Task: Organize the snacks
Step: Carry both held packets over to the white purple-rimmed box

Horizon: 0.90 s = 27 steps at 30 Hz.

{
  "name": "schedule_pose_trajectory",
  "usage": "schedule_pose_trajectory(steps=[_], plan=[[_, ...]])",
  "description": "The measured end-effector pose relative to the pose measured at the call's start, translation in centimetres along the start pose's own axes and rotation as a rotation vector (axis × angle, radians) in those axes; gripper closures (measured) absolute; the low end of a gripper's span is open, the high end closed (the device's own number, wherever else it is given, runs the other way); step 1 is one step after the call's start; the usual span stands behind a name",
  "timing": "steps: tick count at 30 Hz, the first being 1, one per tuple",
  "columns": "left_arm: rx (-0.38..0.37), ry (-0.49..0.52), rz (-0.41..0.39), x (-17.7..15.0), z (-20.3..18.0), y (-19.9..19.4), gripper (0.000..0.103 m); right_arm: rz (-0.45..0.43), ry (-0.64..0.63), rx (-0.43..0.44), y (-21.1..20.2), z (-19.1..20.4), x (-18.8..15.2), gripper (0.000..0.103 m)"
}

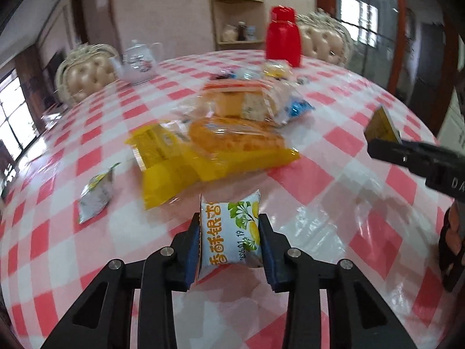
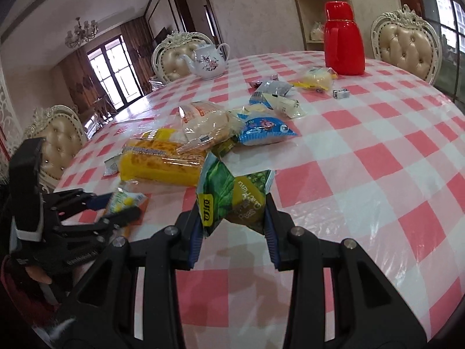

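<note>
Puffy glossy ginkgo packet (image 1: 229,234) pinched by left hand-held gripper (image 1: 229,250).

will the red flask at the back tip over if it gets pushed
The red flask stands tall and narrow, so a push near its cap would probably tip it. Its smooth base might slide on the glossy tablecloth. Its weight cannot be judged.

Left wrist view low over counter (image 1: 334,174), facing red flask (image 1: 282,36), right wrist view likewise near, angled down, both sharing the central snack pile (image 2: 203,133)
</note>
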<state>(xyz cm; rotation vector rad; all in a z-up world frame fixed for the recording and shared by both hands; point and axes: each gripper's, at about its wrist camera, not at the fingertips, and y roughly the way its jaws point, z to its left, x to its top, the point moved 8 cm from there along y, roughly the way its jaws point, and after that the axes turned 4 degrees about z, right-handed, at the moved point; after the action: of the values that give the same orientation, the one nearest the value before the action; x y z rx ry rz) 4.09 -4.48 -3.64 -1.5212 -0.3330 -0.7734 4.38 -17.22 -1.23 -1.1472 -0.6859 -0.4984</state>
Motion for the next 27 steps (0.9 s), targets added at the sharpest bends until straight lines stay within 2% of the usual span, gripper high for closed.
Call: schedule_pose_trajectory(steps=[5,11,16,20,27], plan=[[0.022,-0.100,-0.041,-0.7,1.2,-1.9,0.065,-0.002,0.003,-0.007,0.0,-0.2,0.0,0.062],[0.024,-0.158,-0.064,-2.9,1.5,-4.4,0.066,0.008,0.014,0.001,-0.5,0.3,-0.5,0.062],[0.045,-0.189,-0.082,-4.9,2.4,-7.6,0.065,0.004,-0.054,0.071,-2.3,5.1,-2.2,0.062],[0.060,-0.231,-0.104,-6.6,3.5,-10.4,0.065,0.053,-0.115,0.140,-2.1,9.7,-4.6,0.062],[0.127,-0.309,-0.124,-11.0,7.1,-14.5,0.065,0.080,-0.246,0.206,-2.7,16.0,-7.2,0.062]])
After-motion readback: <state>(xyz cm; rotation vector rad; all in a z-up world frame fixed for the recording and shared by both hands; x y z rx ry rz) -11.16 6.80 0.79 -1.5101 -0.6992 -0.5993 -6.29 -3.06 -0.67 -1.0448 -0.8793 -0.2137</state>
